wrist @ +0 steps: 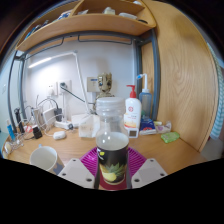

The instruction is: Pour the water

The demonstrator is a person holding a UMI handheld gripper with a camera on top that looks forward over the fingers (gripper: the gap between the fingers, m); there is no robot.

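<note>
A clear bottle (112, 150) with a white cap and dark label stands upright, clenched between the gripper's (112, 172) pink pads above a wooden table (175, 152). A white cup (45, 157) sits nearby. Beyond it stands a red-capped white bottle (131, 111), below a wooden shelf (90, 27).

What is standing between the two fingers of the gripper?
In the gripper view, a clear bottle with a white cap and green label stands between the gripper fingers, their pink pads at its sides.
</note>
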